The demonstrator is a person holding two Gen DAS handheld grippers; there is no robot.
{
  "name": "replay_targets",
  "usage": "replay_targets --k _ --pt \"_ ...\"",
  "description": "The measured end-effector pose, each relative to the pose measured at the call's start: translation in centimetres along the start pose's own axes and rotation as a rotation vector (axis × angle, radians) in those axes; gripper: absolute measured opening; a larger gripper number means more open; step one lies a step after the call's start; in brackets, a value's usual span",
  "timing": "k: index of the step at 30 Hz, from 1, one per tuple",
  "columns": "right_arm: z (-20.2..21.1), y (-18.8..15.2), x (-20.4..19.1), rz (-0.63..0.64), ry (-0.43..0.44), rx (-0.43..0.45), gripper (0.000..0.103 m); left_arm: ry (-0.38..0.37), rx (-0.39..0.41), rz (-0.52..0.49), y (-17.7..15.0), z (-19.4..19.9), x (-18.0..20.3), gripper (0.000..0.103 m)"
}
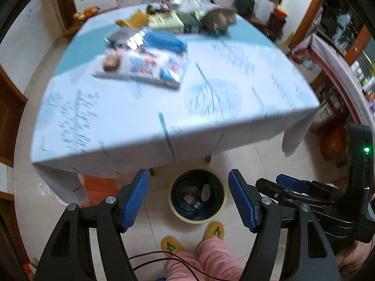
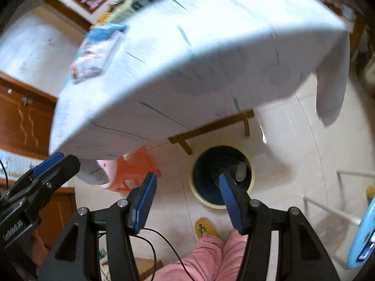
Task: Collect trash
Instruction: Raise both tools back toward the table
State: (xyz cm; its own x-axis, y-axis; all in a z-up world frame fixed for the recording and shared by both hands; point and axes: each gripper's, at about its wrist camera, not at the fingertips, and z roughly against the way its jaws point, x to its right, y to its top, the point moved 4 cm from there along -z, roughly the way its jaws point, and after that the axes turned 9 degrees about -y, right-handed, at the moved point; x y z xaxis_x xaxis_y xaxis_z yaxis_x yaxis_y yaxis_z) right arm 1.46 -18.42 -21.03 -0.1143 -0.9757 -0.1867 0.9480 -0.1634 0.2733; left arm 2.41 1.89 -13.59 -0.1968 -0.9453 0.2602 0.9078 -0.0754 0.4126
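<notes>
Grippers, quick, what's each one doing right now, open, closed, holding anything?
Left gripper: open, holding nothing, above the trash bin on the floor.
Right gripper: open, holding nothing, also near the bin.

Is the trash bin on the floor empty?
No, the trash bin on the floor already holds a few pieces of trash at its bottom.

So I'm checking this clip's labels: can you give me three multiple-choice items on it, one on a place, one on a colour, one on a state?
1. Where is the bin?
A. on the table
B. on the floor by the table
C. on a chair

2. What colour are the slippers?
A. yellow
B. black
C. red

3. The left tongs are:
A. shut on a bag
B. shut, empty
C. open, empty

Key: B, it sits on tiles below the table edge; A, yellow beside pink trousers; C, fingers apart, nothing between.
</notes>
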Motion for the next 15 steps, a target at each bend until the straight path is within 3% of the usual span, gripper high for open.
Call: replay_targets --k 8,15 --pt "7.5 4.8 -3.0 0.160 0.035 0.130 0.056 0.031 0.094 0.083 3.6 6.2 0.1 0.072" --pt "11.4 8.1 -5.8 0.283 0.081 0.224 0.056 0.085 0.187 0.142 6.0 9.8 0.1 0.081"
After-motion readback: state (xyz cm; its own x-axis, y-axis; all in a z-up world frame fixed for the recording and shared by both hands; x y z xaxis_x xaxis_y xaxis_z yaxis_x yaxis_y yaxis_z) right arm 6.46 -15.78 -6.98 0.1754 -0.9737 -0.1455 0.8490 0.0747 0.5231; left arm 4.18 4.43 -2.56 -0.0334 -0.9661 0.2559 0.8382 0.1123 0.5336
